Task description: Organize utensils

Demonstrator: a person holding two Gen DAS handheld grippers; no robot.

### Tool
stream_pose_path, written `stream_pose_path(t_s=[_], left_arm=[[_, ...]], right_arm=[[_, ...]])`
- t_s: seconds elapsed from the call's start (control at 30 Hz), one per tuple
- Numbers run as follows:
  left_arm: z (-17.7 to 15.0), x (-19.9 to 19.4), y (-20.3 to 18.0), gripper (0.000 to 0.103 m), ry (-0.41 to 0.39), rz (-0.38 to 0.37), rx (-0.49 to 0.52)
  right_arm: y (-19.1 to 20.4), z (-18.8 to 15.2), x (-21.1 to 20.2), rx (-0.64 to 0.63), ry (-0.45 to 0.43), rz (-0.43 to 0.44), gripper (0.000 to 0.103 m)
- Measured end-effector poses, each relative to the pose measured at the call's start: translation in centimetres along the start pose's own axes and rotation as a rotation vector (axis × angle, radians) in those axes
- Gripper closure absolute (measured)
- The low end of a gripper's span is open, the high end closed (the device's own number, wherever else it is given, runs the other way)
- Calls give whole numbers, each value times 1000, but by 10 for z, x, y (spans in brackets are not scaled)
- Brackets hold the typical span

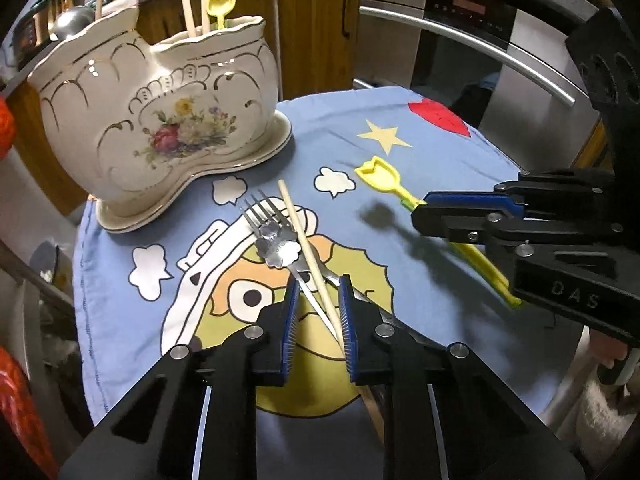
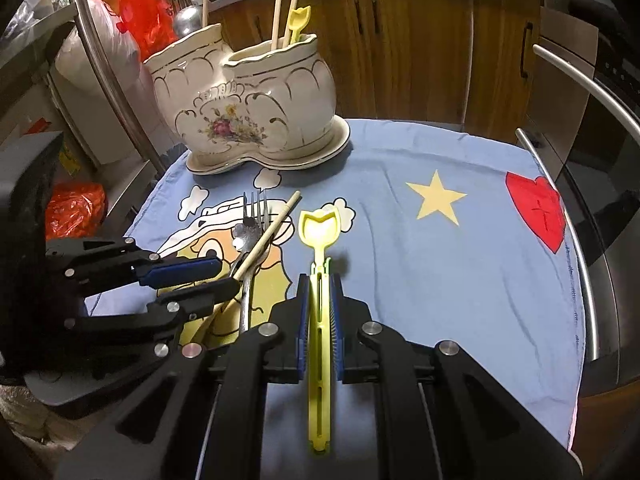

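Note:
A cream floral ceramic holder (image 1: 160, 120) (image 2: 248, 108) stands at the back of a blue cartoon cloth (image 1: 420, 184) (image 2: 440, 280); two wooden sticks and a yellow scoop stand in one pocket. A metal fork (image 1: 264, 216) (image 2: 254, 216), a flower-shaped metal spoon (image 1: 280, 246) and a wooden chopstick (image 1: 304, 240) (image 2: 268, 236) lie crossed on the cloth. My left gripper (image 1: 319, 300) (image 2: 216, 276) is open, its jaws on either side of the chopstick and utensil handles. My right gripper (image 2: 320, 292) (image 1: 424, 208) is shut on the handle of a yellow plastic scoop (image 2: 320, 232) (image 1: 380, 178).
Wooden cabinets (image 2: 400, 40) and a steel oven with a bar handle (image 1: 480, 52) stand behind the table. Red plastic bags (image 2: 76, 208) and clutter sit at the left. The cloth's right part with a star (image 2: 438, 198) and heart (image 2: 536, 208) holds no utensils.

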State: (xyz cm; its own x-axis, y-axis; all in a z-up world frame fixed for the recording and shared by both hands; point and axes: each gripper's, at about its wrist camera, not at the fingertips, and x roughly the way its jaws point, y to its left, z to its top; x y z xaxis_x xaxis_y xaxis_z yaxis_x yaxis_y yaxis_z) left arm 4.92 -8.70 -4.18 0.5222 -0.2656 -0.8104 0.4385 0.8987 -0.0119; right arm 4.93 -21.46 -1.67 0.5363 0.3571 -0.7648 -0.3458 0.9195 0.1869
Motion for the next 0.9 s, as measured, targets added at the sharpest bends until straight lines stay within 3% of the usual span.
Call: stream_pose_path(t_s=[0.2,0.53,0.9], left_arm=[[-1,6,-4,86,38,8,35],[0,5,3,96,32,7,21],[-7,-10,13,97,12,-44,-3]], right_arm=[[-2,0,1,7,-4,11,93],[0,-2,2,4,-7,21,93],[4,0,0,-2,-12,20,93]])
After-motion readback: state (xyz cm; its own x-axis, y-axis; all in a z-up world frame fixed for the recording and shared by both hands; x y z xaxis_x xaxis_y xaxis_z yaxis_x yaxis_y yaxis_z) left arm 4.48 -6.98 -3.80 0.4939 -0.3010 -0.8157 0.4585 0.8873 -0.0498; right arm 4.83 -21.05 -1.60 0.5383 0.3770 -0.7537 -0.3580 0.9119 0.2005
